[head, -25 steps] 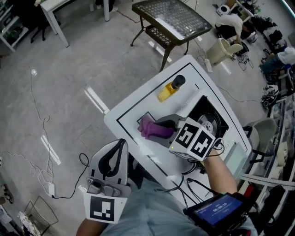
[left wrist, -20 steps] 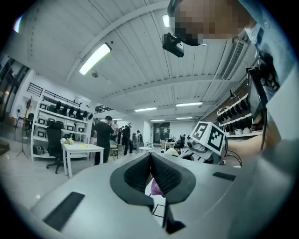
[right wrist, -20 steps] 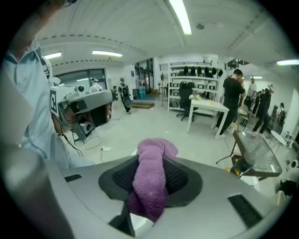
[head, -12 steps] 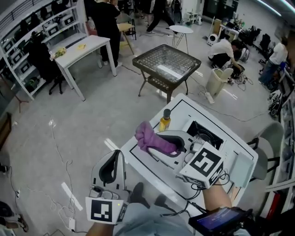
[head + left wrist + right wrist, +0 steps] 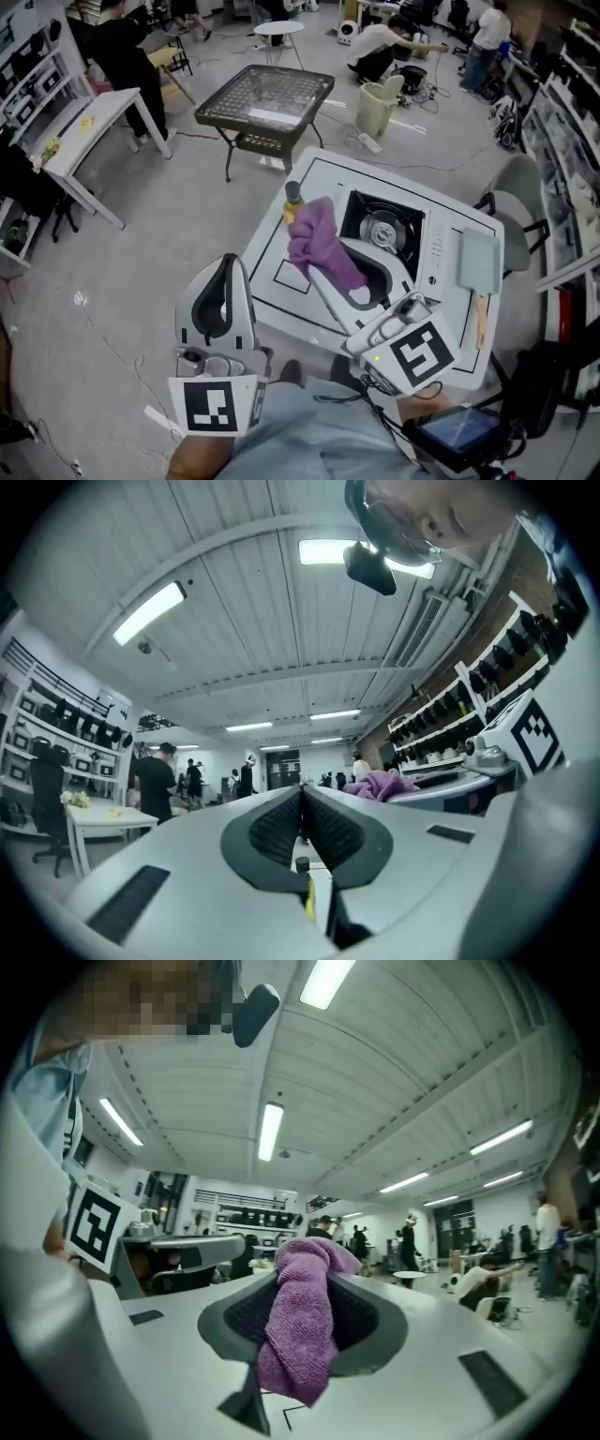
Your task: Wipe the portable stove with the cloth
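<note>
Where the cloth is, head view: purple cloth (image 5: 314, 239) pinched in the right gripper (image 5: 345, 272), above the left half of the white table (image 5: 272, 246), beside the portable stove (image 5: 384, 230).
Bottle (image 5: 292, 202): yellow stuff inside, at the table's left edge.
Left gripper (image 5: 231, 261): past the table's near-left corner, fingers together.
Left gripper view: fingers pressed together, nothing between them; cloth (image 5: 380, 784) off to the right.
Right gripper view: fingers clamped on the cloth (image 5: 302, 1326), which hangs down.
Stove: seen in the head view only.
</note>
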